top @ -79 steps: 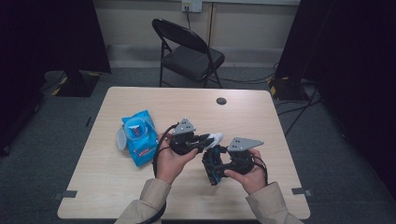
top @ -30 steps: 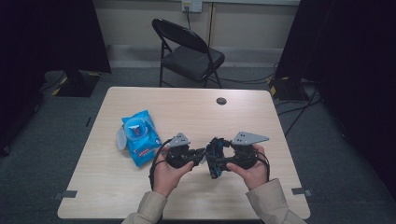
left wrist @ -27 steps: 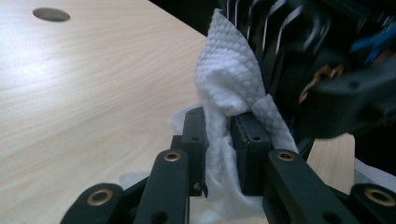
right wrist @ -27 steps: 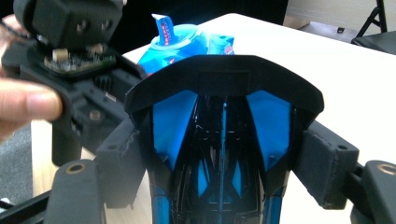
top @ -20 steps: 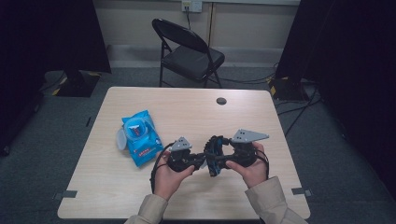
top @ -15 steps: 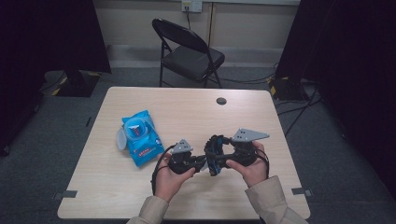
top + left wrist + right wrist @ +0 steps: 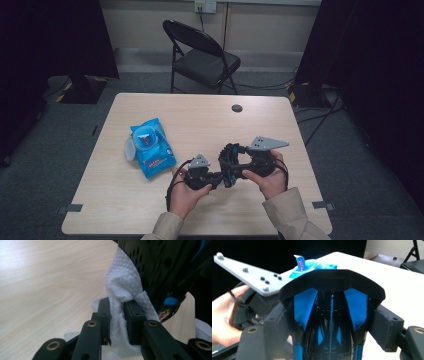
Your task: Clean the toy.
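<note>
My left gripper [image 7: 218,180] is shut on a crumpled white wipe [image 7: 122,282], which bulges up between its jaws. The wipe presses against a black perforated object with blue lining [image 7: 160,267]. My right gripper [image 7: 239,165] is shut on that object [image 7: 332,290], with one foam pad on each side of it. The two grippers meet nose to nose over the table's near middle, and the object [image 7: 229,156] sits between them. In the right gripper view, the left gripper's grey plate [image 7: 249,275] and the hand [image 7: 222,315] holding it are at the left.
A blue pack of wipes [image 7: 150,147] lies on the wooden table [image 7: 210,120] left of my hands, its flap raised [image 7: 299,262]. A small black disc [image 7: 237,108] sits near the far edge. A black folding chair [image 7: 200,55] stands behind the table.
My left gripper has sunk lower toward the table with the wipe and now sits under the object's left end. The right gripper has held still for the last second.
</note>
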Tool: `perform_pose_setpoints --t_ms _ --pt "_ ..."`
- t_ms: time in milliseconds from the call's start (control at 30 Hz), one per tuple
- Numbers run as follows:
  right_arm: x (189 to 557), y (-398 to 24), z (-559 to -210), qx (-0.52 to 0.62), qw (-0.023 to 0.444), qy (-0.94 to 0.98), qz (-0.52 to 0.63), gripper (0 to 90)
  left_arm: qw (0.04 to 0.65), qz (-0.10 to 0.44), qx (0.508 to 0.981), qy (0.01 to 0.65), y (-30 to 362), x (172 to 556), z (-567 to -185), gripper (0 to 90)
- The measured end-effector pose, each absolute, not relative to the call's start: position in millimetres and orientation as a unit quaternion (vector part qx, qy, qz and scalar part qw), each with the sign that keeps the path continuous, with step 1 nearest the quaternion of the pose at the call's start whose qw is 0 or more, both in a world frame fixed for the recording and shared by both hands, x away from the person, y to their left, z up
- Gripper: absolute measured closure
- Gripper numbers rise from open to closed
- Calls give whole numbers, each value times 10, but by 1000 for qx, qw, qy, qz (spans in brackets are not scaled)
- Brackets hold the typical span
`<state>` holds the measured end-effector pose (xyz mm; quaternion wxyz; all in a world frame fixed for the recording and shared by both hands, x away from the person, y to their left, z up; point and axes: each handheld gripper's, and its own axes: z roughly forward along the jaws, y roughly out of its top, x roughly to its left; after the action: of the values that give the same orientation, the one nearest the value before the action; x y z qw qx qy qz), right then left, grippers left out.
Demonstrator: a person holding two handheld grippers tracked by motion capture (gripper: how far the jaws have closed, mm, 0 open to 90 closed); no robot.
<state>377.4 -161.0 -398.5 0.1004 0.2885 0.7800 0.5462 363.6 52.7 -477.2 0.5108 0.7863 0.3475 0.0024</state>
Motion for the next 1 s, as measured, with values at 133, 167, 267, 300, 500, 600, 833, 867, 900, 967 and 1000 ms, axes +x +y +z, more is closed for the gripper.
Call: perform_pose_setpoints --t_ms 133,167,267,300,500,600,833,867,900,967,1000 --pt "3779 -1633 -3985 291 100 776 550 259 505 -3 791 347 513 3620 -4832 763" --pt "3780 -1637 -3985 291 100 777 549 259 503 -5 792 346 517 3619 -4841 763" --pt "3781 -1655 -3987 292 101 776 550 258 504 -6 791 348 558 3625 -4835 763" --pt "3779 -1665 -3988 293 101 775 550 258 505 -6 789 350 589 3633 -4819 763" --pt "3768 -1733 -4019 296 102 775 548 259 519 19 773 364 804 3710 -4601 764" --pt "3761 -1741 -4047 298 101 776 547 258 525 30 767 368 878 3748 -4492 764" --pt "3720 -1690 -4101 291 98 783 541 258 543 46 752 371 971 3819 -4261 764" --pt "3714 -1677 -4110 288 97 785 540 258 546 48 750 371 972 3824 -4244 764" --pt "3709 -1668 -4118 287 96 786 539 259 550 51 746 371 978 3834 -4208 764" --pt "3696 -1643 -4138 286 94 787 539 258 557 51 741 372 981 3845 -4171 764" --pt "3692 -1635 -4146 286 93 786 540 259 559 51 740 371 980 3849 -4155 764"
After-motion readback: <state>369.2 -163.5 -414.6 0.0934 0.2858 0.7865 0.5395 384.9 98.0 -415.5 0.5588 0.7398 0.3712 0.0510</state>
